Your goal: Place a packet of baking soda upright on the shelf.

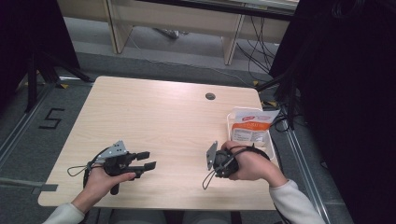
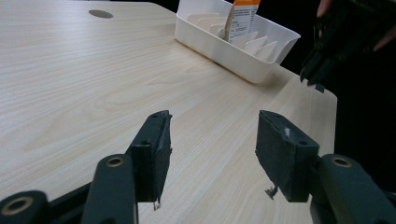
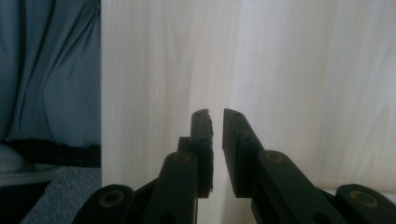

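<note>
Nearest the person, the left gripper [image 1: 148, 160] rests low on the pale wood-grain table [image 1: 154, 112], far to the left of the white plastic divider tray [image 2: 219, 46]. Its jaws stand spread wide, with nothing but bare tabletop between the pads [image 2: 161, 140].

The right gripper [image 1: 220, 161] sits in the person's right hand, just in front of the tray's near end. In the right gripper view its jaws are drawn almost together, a thin slit left between them, pinching nothing; only tabletop lies beyond them.

Farther off stands the tray, at the table's right edge, with slanted white partitions [image 2: 254, 44] inside. The orange-and-white printed flat pouch [image 1: 252, 128] stands in it, leaning between partitions, its top rising well above the tray wall.

The pouch looks light and thin, a flexible film pack that would probably bend or crumple if squeezed hard, and its glossy skin may slip. The sealed top edge, clear of the tray, seems the best place to pinch: stiffer, free of contents, and reachable without knocking a partition. The tray itself is likely light enough to shift when the pouch is pulled, so a straight upward lift would be wise.
</note>
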Motion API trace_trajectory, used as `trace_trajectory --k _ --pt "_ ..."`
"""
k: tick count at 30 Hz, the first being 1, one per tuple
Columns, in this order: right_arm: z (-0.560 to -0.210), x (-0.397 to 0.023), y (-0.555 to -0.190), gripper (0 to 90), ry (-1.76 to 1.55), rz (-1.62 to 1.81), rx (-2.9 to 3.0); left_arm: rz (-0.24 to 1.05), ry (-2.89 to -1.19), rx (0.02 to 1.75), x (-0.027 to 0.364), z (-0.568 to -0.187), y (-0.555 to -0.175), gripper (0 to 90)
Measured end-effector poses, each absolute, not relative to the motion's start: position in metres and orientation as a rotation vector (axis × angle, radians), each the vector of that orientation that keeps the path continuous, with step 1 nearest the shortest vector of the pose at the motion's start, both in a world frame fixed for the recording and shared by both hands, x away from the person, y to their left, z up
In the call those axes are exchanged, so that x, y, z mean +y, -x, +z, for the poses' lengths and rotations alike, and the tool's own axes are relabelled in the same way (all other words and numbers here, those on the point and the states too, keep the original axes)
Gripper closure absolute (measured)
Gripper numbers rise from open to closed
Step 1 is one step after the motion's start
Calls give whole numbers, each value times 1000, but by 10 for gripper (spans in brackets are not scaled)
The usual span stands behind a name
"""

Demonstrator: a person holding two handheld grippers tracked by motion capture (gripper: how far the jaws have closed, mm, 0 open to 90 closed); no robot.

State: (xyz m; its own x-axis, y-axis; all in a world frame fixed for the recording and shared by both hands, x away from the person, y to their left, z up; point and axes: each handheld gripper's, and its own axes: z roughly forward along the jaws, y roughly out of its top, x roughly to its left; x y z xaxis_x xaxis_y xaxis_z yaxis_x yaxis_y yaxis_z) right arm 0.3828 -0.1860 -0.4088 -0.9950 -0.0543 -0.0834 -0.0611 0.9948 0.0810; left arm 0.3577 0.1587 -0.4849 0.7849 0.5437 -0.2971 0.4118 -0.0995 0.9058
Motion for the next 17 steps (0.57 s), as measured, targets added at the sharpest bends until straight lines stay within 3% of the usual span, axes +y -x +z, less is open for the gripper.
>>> trace_trajectory --k 8,17 --pt "-433 -184 -364 755 68 132 3075 131 -1723 763 158 -485 -356 445" --pt "-432 -187 -364 671 102 138 3068 130 -1718 748 159 -486 -359 433"
